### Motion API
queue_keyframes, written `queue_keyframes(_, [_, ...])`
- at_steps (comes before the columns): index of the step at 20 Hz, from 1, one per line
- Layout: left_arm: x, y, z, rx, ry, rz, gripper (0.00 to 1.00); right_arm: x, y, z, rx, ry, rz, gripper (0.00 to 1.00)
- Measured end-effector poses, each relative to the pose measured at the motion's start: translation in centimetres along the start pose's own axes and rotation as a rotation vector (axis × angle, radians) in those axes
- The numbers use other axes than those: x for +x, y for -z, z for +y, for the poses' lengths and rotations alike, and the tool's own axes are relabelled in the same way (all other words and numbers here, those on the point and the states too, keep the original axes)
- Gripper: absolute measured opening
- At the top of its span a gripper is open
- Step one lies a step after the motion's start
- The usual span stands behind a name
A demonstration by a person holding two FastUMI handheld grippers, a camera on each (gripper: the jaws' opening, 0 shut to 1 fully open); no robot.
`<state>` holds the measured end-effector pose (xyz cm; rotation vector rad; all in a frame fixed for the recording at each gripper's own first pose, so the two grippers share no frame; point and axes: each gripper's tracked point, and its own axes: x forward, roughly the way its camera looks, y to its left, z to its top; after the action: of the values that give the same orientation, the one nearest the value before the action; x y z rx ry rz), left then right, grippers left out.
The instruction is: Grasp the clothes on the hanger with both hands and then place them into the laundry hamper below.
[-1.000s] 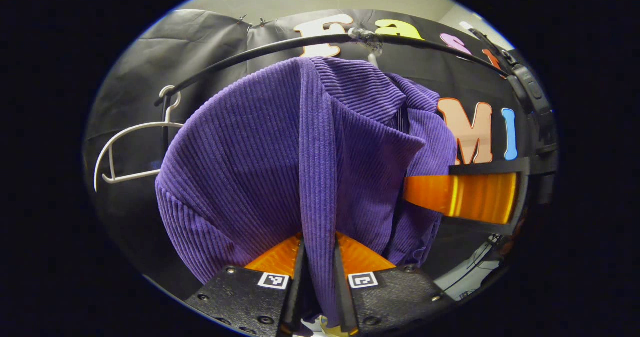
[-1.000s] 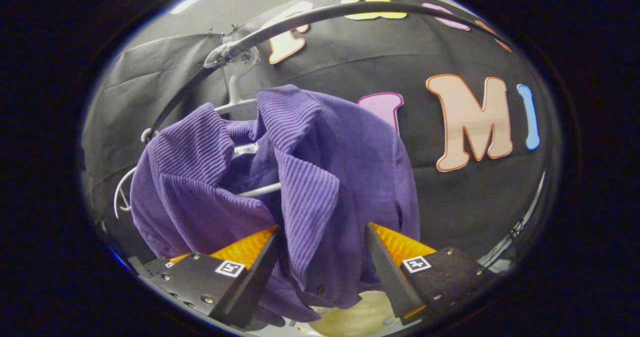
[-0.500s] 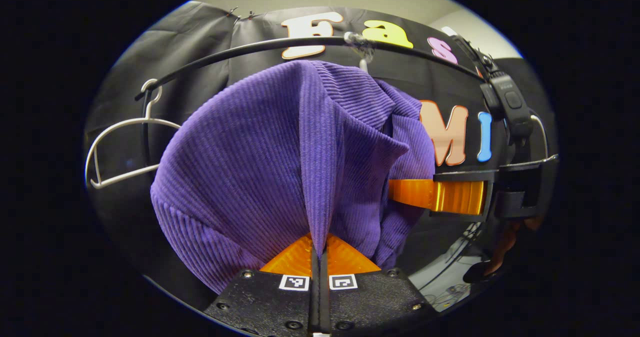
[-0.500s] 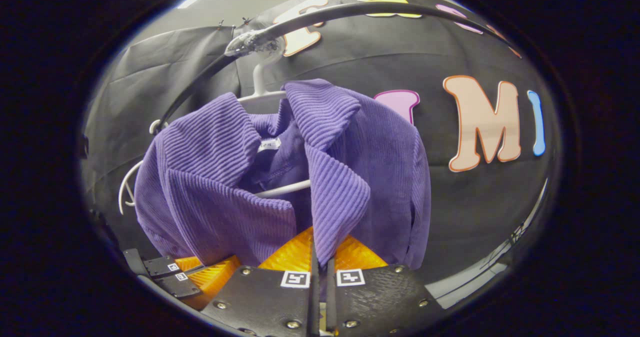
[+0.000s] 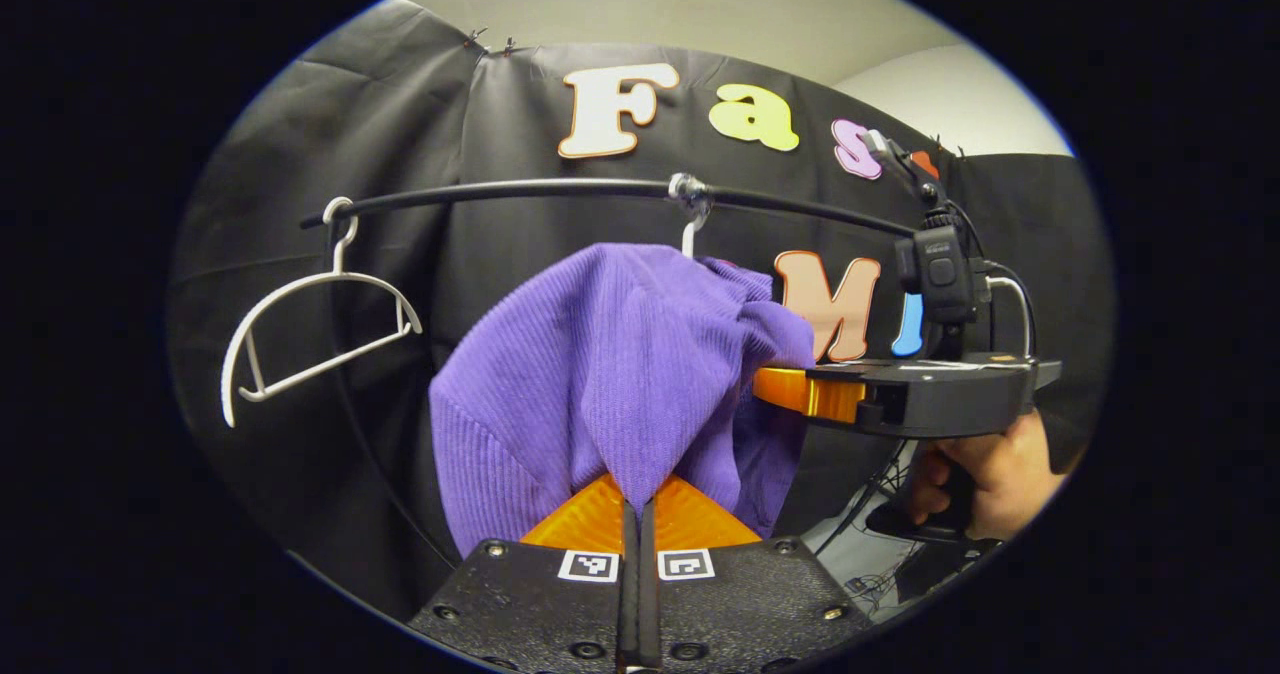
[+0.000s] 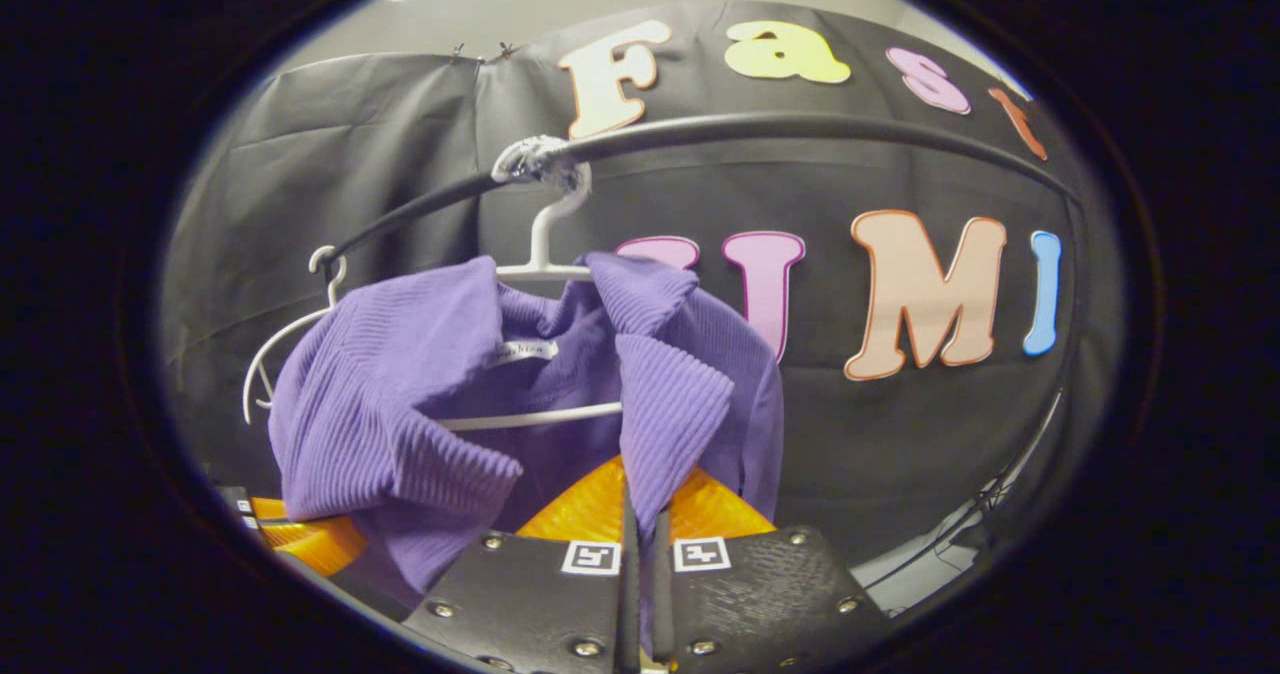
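Rail [image 5: 520, 190] carries two hangers; garment [image 5: 600, 374] apparently on one.

garment [image 5: 610, 354] on hanger [image 6: 545, 254] under rail [image 5: 500, 192] | spare hanger [image 5: 310, 339] left

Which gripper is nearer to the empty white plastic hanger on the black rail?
Left. The left gripper clamps the purple ribbed garment on the side facing the empty white hanger; the right gripper clamps its far side.

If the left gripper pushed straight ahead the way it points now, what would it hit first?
The purple garment that the left gripper is already clamped on. Behind it likely comes the white hanger, then the booth's wall; depth is unclear.
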<state>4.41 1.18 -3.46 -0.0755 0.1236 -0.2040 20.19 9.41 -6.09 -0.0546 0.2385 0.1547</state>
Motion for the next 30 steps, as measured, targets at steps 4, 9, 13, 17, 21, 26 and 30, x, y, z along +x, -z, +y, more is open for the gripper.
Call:
queue_keyframes(4, [-2.8, -2.4, 2.5, -0.03, -0.035, -0.007, 0.0, 0.0, -1.0, -2.1, 0.007, 0.054, -0.02, 0.05])
queue_keyframes(9, [-3.7, -5.6, 7.2, 0.025, -0.11, -0.032, 0.0, 1.0, -3.1, -4.3, -0.038, 0.112, -0.059, 0.05])
queue_keyframes(13, [-3.2, -8.9, 11.7, 0.05, -0.183, -0.078, 0.0, 2.0, -4.8, -7.4, -0.118, 0.24, -0.113, 0.05])
queue_keyframes(17, [-1.4, -12.9, 15.1, 0.086, -0.235, -0.155, 0.0, 3.9, -5.3, -8.2, -0.187, 0.3, -0.147, 0.05])
queue_keyframes(21, [2.1, -14.7, 16.4, 0.107, -0.237, -0.194, 0.0, 5.8, -6.3, -9.3, -0.201, 0.348, -0.198, 0.0])
queue_keyframes(26, [5.6, -14.1, 17.3, 0.105, -0.217, -0.188, 0.0, 8.1, -6.8, -10.9, -0.221, 0.397, -0.238, 0.05])
queue_keyframes(30, [8.0, -12.8, 17.6, 0.101, -0.188, -0.156, 0.0, 9.5, -7.0, -11.8, -0.224, 0.43, -0.257, 0.05])
